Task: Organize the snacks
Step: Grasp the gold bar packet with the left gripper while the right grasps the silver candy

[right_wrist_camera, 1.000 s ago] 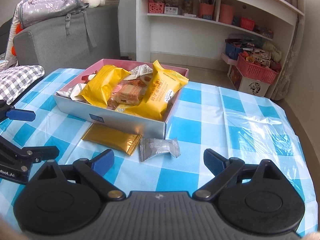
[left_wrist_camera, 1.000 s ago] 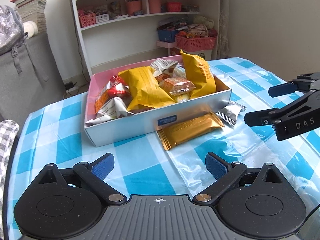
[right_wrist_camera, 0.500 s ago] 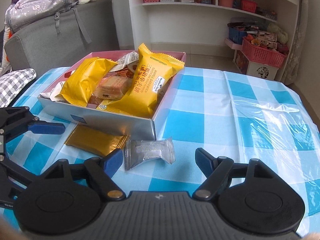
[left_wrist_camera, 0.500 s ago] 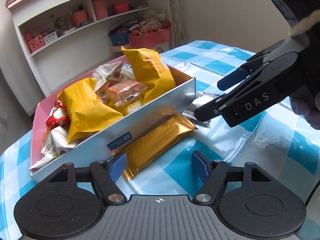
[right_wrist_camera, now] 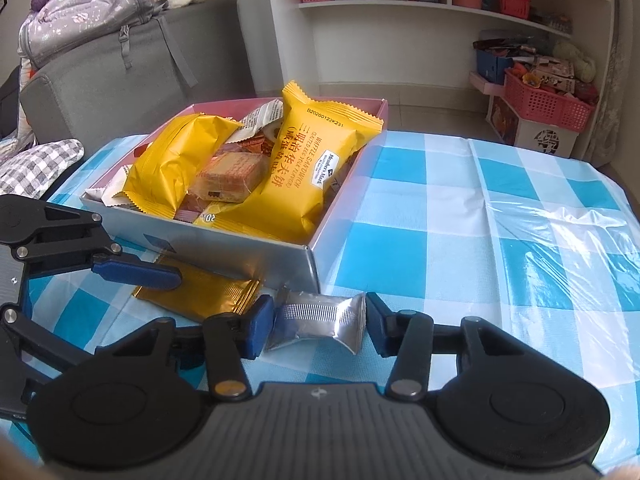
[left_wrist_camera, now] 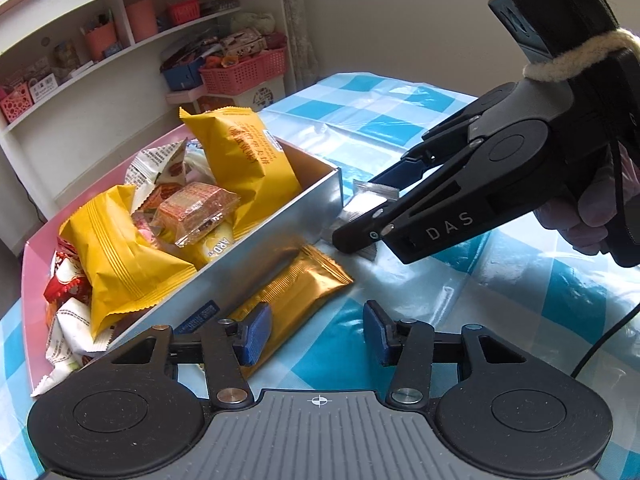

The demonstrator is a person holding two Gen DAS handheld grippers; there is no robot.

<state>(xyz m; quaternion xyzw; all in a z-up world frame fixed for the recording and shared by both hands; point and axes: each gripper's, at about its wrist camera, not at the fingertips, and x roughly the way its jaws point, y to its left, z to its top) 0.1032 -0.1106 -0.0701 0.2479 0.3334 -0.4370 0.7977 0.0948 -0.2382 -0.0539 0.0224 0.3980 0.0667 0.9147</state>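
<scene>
**Kid:** On the table [right_wrist_camera: 460, 216], right by the box [right_wrist_camera: 240, 236], what are you doing?

**Me:** Two snacks lie outside the box, so I go for both. My right gripper [right_wrist_camera: 320, 330] is low on the table with its fingers apart, one on each side of the little silver pack [right_wrist_camera: 316, 318]. They are very near its ends, but they have not squeezed it.

**Kid:** And the other one?

**Me:** My left gripper [left_wrist_camera: 316, 330] is apart too. One finger is over the gold pack [left_wrist_camera: 296, 292], which lies flat and touches the front wall of the box. The other finger is over bare cloth, so I think I must slide across before I pinch.

**Kid:** Why so low?

**Me:** Both packs are thin and flat. I think I must come in close to the table to get hold of them.

**Kid:** Where will they go?

**Me:** In the box, I guess, with the yellow bags [right_wrist_camera: 308, 168]. It is piled high already, so the silver pack may slip off the top.
</scene>
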